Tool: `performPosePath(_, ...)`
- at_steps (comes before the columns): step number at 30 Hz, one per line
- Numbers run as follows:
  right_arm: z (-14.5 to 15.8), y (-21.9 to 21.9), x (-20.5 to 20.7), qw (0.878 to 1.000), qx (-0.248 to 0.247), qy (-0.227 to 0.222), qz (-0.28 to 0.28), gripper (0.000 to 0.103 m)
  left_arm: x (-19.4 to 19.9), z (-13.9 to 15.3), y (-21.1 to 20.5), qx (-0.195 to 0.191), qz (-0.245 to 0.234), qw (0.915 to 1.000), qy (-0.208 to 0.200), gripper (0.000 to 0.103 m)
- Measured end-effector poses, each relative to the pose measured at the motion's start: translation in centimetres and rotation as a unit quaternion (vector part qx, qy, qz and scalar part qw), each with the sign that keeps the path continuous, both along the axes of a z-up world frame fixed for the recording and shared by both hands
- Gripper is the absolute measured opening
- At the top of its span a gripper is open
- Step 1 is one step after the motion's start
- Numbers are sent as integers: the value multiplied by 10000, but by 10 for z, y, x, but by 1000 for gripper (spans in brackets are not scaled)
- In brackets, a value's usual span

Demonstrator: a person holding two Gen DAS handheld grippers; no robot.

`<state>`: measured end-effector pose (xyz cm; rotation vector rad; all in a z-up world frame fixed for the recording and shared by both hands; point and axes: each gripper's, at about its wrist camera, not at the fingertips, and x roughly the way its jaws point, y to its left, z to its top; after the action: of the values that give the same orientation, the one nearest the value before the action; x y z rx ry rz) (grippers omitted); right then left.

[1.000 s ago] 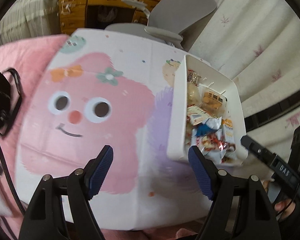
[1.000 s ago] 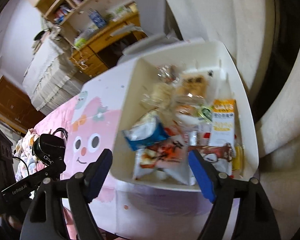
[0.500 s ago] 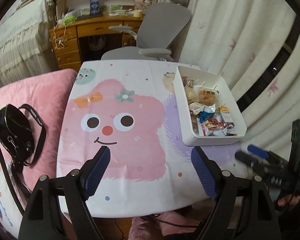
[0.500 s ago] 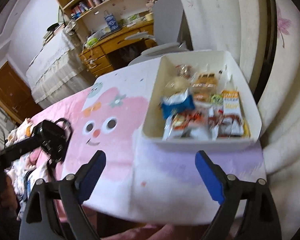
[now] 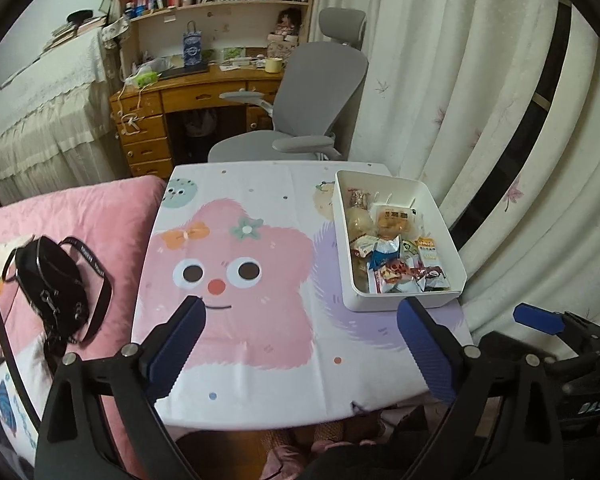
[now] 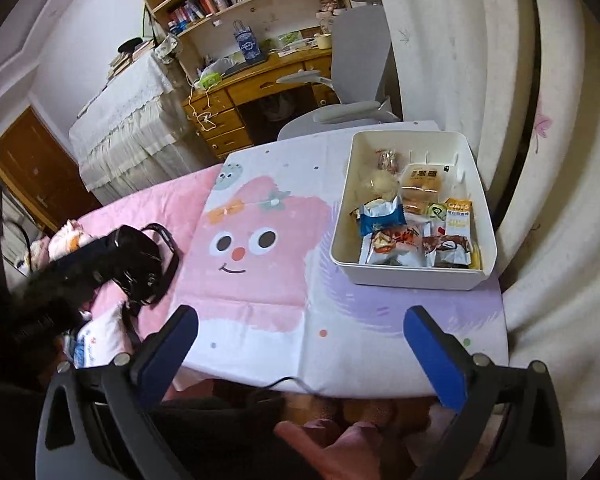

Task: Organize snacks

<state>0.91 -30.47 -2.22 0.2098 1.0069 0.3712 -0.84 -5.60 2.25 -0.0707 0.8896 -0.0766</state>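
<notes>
A white bin [image 5: 344, 240] [image 6: 340, 216] stands at the right side of the table and holds several wrapped snacks [image 5: 396, 264] [image 6: 408, 216]. My left gripper [image 5: 300, 340] is open and empty, high above the table's near edge. My right gripper [image 6: 300, 344] is open and empty, also above the near edge, well short of the bin. In the left wrist view the right gripper's blue fingertip [image 5: 538, 319] shows at the right edge.
The table has a cloth with a pink cartoon face [image 5: 228, 264] [image 6: 256, 248]. A black bag [image 5: 52, 284] [image 6: 136, 264] lies on the pink bedding at left. A grey chair [image 5: 300, 116] and wooden desk stand behind. Curtains [image 5: 460, 100] hang at right.
Both grippers have pulled back and up from the bin to the near edge of the table. The whole table and room now show. Both stayed open.
</notes>
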Motion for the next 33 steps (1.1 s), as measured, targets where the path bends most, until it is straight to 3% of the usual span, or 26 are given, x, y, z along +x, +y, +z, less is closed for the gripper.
performPosePath(2, 6, -1, -7, 9999, -102, -65, -47, 103, -4, -1, -4, 80, 54, 9999, 66, 102)
performPosePath(9, 8, 6, -27, 9978, -565, -240, -252, 103, -13, -10, -13, 389, 197, 9988, 229, 102)
performPosePath(15, -9, 4, -23, 9977, -595, 93, -316, 103, -14, -15, -18, 523, 256, 9980, 245, 102)
performPosePath(33, -16, -9, -21, 9962, -733, 188, -435, 103, -16, -17, -32, 713, 221, 9970, 216, 102)
